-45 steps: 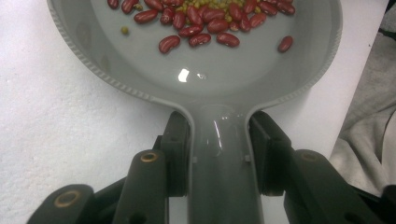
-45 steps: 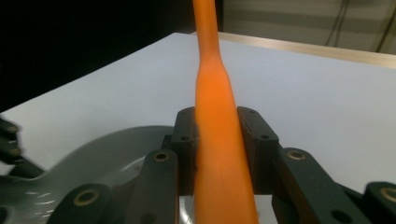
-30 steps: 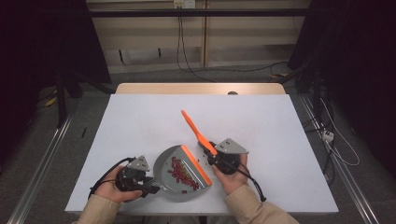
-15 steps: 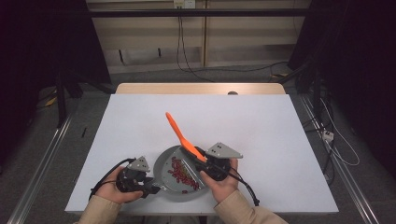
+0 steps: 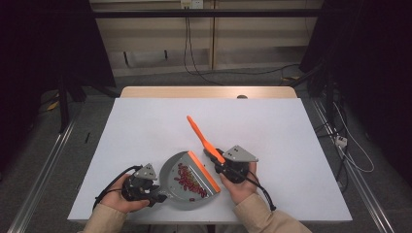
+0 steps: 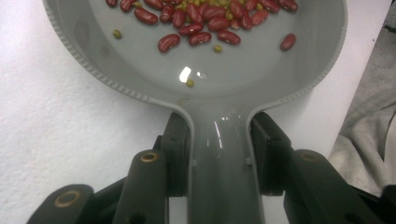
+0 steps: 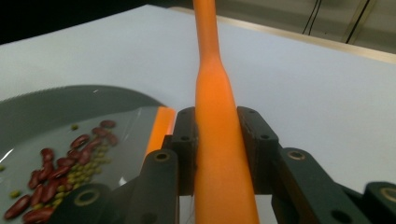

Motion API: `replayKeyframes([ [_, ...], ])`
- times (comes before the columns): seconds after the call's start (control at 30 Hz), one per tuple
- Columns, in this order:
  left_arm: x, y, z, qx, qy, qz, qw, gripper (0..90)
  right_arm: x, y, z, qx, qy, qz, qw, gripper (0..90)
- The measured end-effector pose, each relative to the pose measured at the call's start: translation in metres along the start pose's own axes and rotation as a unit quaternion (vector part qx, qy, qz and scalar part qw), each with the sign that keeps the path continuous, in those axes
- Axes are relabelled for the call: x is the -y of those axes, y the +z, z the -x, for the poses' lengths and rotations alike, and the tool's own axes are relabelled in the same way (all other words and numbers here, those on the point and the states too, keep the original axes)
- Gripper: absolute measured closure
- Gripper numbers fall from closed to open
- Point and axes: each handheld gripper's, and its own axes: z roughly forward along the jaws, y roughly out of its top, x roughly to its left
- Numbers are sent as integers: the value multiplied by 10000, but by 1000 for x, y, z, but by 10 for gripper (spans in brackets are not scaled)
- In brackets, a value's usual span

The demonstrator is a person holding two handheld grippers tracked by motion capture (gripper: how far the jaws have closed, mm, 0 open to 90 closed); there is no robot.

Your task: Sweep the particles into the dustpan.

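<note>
Your left gripper (image 5: pixel 156 194) sits at the near left of the white table (image 5: pixel 145 126), jaws closed tight on the grey handle of the dustpan (image 5: pixel 180 187). In the left gripper view both pads (image 6: pixel 177 154) press flat against the handle's sides. The pan lies flat on the table, its orange front lip (image 5: pixel 203 170) pointing away and to the right.

Inside the pan: a loose heap of red beans (image 6: pixel 205 23) mixed with small green beans (image 6: pixel 189 83), mostly gathered toward the lip; a few strays sit nearer the handle.

Your right gripper (image 5: pixel 219 164) is just right of the pan, jaws clamped on the orange brush handle (image 7: pixel 217 140). The handle slants up and away to the left over the table, its free end (image 5: pixel 192 121) well beyond the pan. The bristle end is hidden; you cannot tell whether it touches the lip.
</note>
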Motion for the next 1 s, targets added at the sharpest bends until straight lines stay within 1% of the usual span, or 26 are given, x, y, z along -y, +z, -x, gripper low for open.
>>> replayKeyframes([
  [0.03,0,0,-1,7,-59,40,10000,629,0,1,-4,-81,57,-10,10000,704],
  [0.1,-1,-1,-1,3,-19,7,10000,629,-1,2,-13,-252,187,17,9995,703],
  [0.13,-1,0,-1,6,-56,6,10000,629,-1,4,-18,-390,298,22,9988,702],
  [0.17,-1,0,-1,0,-33,-31,10000,629,-1,5,-23,-470,373,54,9982,703],
  [0.2,0,0,-2,19,-26,-18,10000,629,-3,5,-27,-516,392,152,9978,704],
  [0.23,1,0,-2,16,-36,-17,10000,629,-6,4,-29,-630,385,227,9970,705],
  [0.27,1,0,-3,-1,-82,-11,10000,629,-9,4,-31,-666,472,264,9963,705],
  [0.3,2,0,-3,-5,-94,38,9999,629,-11,3,-32,-658,411,291,9966,705],
  [0.33,3,0,-3,-9,-119,44,9999,628,-13,2,-31,-611,300,334,9971,705],
  [0.37,3,1,-4,-2,-127,55,9999,628,-15,0,-29,-579,299,352,9973,705],
  [0.5,3,3,-3,-44,-94,92,9999,626,-19,-5,-12,-406,371,374,9978,705],
  [0.53,4,3,-3,-55,-96,116,9999,627,-18,-6,-7,-357,352,363,9981,705],
  [0.57,4,2,-2,-147,-79,142,9998,629,-18,-7,-4,-304,378,355,9982,705],
  [0.6,4,3,-3,-87,-18,170,9998,630,-17,-7,0,-289,406,350,9981,705],
  [0.67,5,3,-3,-124,19,277,9995,630,-15,-8,4,-235,418,347,9982,705],
  [0.73,6,4,-3,-167,33,354,9992,631,-14,-10,8,-212,488,351,9980,705],
  [0.77,6,4,-3,-229,28,377,9990,631,-14,-10,10,-191,459,349,9982,705],
  [0.83,7,3,-4,-319,8,469,9984,631,-14,-12,14,-147,473,348,9982,705],
  [0.87,8,2,-4,-369,38,508,9980,632,-14,-13,16,-135,477,353,9981,705],
  [0.9,8,2,-5,-366,3,577,9977,632,-15,-14,19,-106,464,369,9982,705],
  [0.93,9,1,-5,-483,-28,602,9970,631,-15,-15,21,-61,453,367,9983,705],
  [0.97,10,1,-7,-438,-23,676,9967,632,-15,-16,24,-28,469,369,9982,705],
  [1.0,10,0,-7,-571,-80,688,9960,631,-15,-17,27,1,476,372,9982,705],
])
